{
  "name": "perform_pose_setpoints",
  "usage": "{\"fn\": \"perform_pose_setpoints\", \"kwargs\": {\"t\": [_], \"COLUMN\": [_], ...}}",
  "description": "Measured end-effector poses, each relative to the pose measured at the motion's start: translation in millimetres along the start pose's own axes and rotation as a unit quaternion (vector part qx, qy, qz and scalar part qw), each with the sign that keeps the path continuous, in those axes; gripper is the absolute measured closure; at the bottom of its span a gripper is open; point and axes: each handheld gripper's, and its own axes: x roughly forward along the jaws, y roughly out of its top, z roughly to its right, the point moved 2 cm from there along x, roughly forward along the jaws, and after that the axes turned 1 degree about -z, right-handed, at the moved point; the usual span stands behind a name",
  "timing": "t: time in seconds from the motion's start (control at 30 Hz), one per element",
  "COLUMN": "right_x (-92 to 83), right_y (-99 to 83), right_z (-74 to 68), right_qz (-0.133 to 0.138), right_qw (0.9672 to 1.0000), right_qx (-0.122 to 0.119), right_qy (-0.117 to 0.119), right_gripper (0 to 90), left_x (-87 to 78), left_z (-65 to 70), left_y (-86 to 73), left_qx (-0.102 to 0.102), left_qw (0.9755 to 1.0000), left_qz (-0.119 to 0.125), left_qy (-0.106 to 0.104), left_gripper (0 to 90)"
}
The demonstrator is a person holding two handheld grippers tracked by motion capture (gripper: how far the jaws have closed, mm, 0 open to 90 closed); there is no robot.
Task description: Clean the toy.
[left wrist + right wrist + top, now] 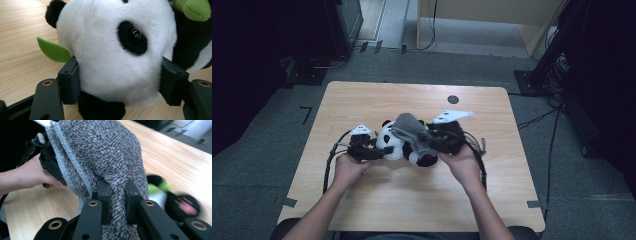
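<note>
My left claw [379, 151] squeezed the head of the soft black-and-white panda toy [404, 145], which lay on the pale wooden tabletop [412, 200]. My right claw [432, 140] pinched the fuzzy grey cloth [412, 131] just above the panda, a bit to its right.

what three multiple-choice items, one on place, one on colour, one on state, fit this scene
1. Where does the left tool grip the panda toy?
A. its head
B. a foot
C. its tail

2. What colour is the cloth in the right tool?
A. red
B. grey
C. yellow

3. How does the right tool stand?
A. wide open
B. shut on the cloth
C. lying on the table

Answers: 1 A, the pads press both sides of the white head. 2 B, the looped pile is grey. 3 B, the cloth is pinched between its jaws.
</note>
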Motion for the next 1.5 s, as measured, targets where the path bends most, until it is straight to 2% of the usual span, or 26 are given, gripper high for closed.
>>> {"fn": "perform_pose_setpoints", "kwargs": {"t": [0.13, 0.2, 0.27, 0.33, 0.4, 0.6, 0.87, 0.97, 1.07, 1.2, 1.27, 1.4, 1.5], "right_x": [43.0, 64.3, 81.1, 90.1, 90.1, 84.8, 77.2, 72.7, 67.3, 63.3, 60.6, 52.8, 45.6], "right_y": [9.2, 4.8, -4.0, -12.8, -17.6, -29.4, -43.5, -50.3, -60.1, -69.4, -72.9, -75.1, -76.7], "right_z": [-19.1, -25.0, -27.3, -26.3, -27.8, -32.5, -33.1, -29.2, -21.4, -18.9, -17.7, -13.7, -6.8], "right_qz": [-0.035, -0.063, -0.095, -0.102, -0.100, -0.120, -0.145, -0.156, -0.157, -0.148, -0.139, -0.129, -0.124], "right_qw": [0.9992, 0.9975, 0.9944, 0.9933, 0.9926, 0.9883, 0.9839, 0.9827, 0.9839, 0.9852, 0.9865, 0.9870, 0.9879], "right_qx": [-0.021, -0.032, -0.042, -0.048, -0.061, -0.087, -0.095, -0.089, -0.076, -0.078, -0.079, -0.082, -0.075], "right_qy": [0.003, -0.002, -0.020, -0.024, -0.031, -0.036, -0.042, -0.043, -0.036, -0.035, -0.034, -0.049, -0.055], "right_gripper": [80.1, 80.1, 80.2, 80.8, 81.1, 81.5, 81.9, 82.0, 82.1, 82.1, 82.1, 82.0, 82.0], "left_x": [-0.3, -0.7, -0.5, 0.1, 0.3, 1.5, 2.7, 3.2, 4.1, 4.7, 4.9, 5.3, 5.6], "left_z": [0.5, -0.3, -0.9, -1.0, -0.3, 0.2, 0.6, 0.5, 1.9, 3.8, 3.9, 3.6, 4.5], "left_y": [0.0, -0.1, -0.2, -0.4, 0.3, 0.5, 1.7, 1.9, 1.8, 1.6, 1.7, 2.4, 3.0], "left_qx": [-0.002, -0.003, -0.005, -0.004, -0.004, 0.007, 0.003, -0.003, 0.003, 0.008, 0.005, -0.007, -0.013], "left_qw": [1.0000, 1.0000, 1.0000, 1.0000, 1.0000, 0.9999, 0.9999, 1.0000, 0.9999, 0.9999, 0.9999, 0.9999, 0.9999], "left_qz": [0.001, -0.001, -0.001, -0.002, -0.002, -0.004, -0.006, -0.006, -0.006, -0.007, -0.007, -0.007, -0.006], "left_qy": [0.001, 0.000, -0.001, 0.002, 0.005, 0.008, 0.009, 0.007, 0.008, 0.010, 0.010, 0.007, 0.007], "left_gripper": [31.5, 31.8, 32.2, 33.4, 34.5, 36.3, 37.8, 38.2, 38.4, 38.5, 38.6, 38.8, 39.1]}}
